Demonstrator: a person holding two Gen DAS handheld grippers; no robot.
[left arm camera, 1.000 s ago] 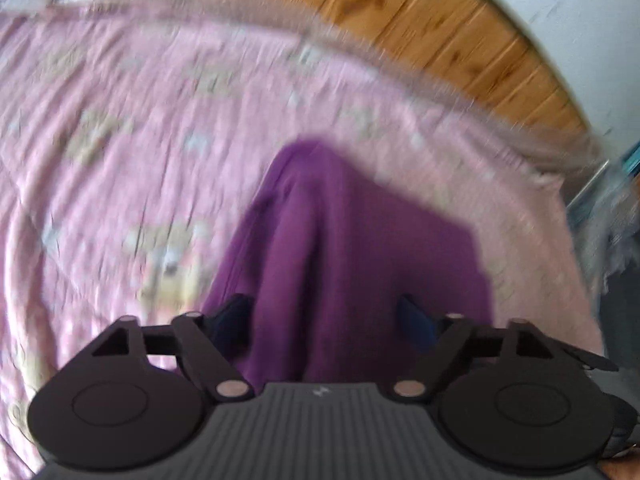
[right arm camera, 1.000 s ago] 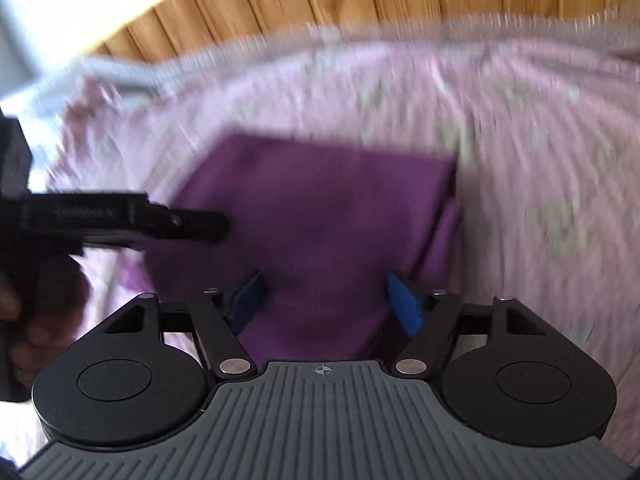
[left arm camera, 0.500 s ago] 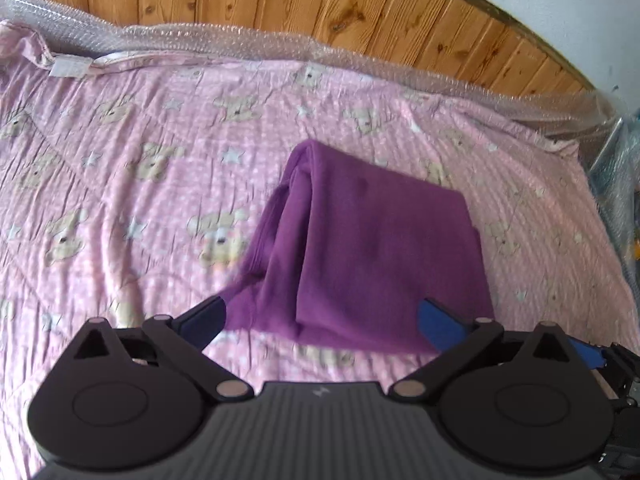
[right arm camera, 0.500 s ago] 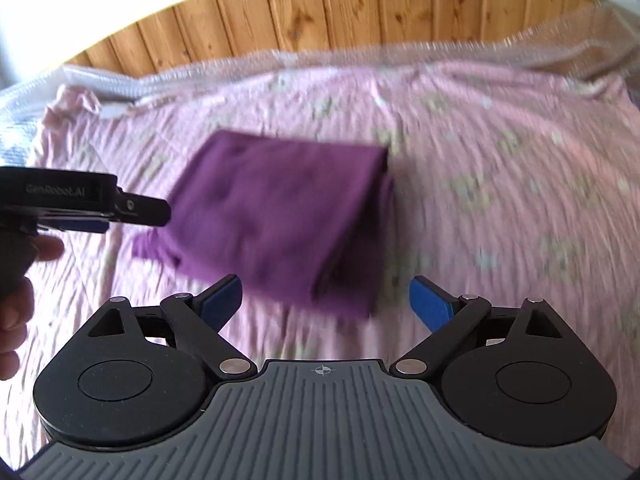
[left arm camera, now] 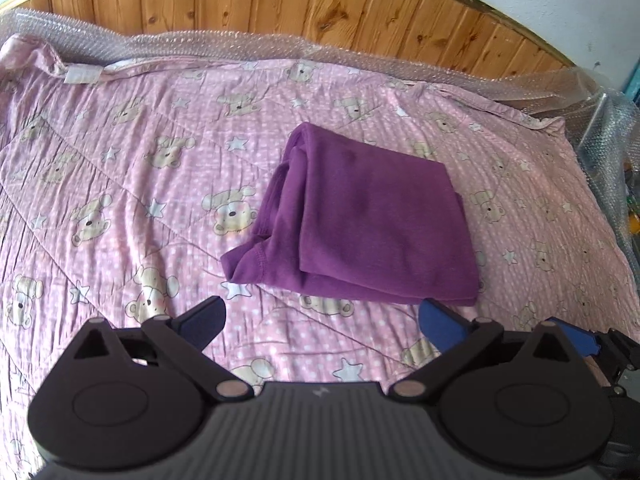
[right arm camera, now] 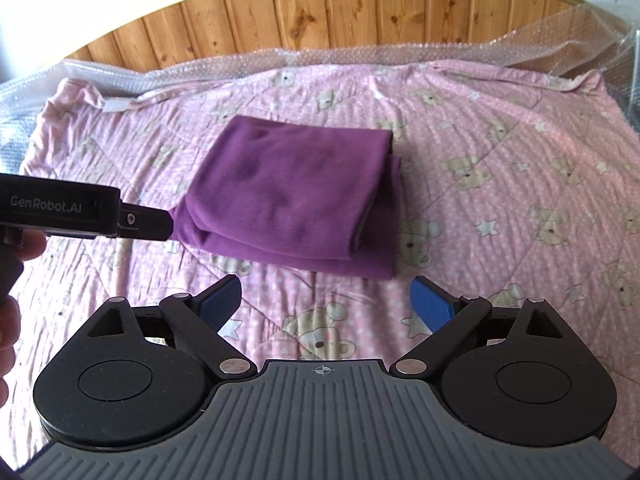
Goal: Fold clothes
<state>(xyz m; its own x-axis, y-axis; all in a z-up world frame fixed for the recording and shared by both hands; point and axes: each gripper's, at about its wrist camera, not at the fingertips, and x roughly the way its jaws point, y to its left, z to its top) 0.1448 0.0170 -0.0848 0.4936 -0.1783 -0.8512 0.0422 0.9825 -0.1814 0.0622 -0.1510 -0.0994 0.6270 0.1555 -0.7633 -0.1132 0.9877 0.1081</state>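
Pink quilted bedspread with bear and star print (left arm camera: 168, 216) spread flat, serves as folding surface. Purple knit garment (left arm camera: 372, 224), folded into thick rectangle, lies on it ahead of both finger pairs, untouched; one hem corner sticks out on side, fold looks done. Left gripper (left arm camera: 322, 318) just opened wide, nothing between fingers. Right gripper (right arm camera: 326, 298) spread too, empty, garment beyond tips.

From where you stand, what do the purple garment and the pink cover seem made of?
Purple garment: soft matte knit, probably cotton jersey, judging by its limp folds and stitched hem. Pink cover: quilted, crinkled cotton-like fabric with printed bears and stitched diagonal lines.
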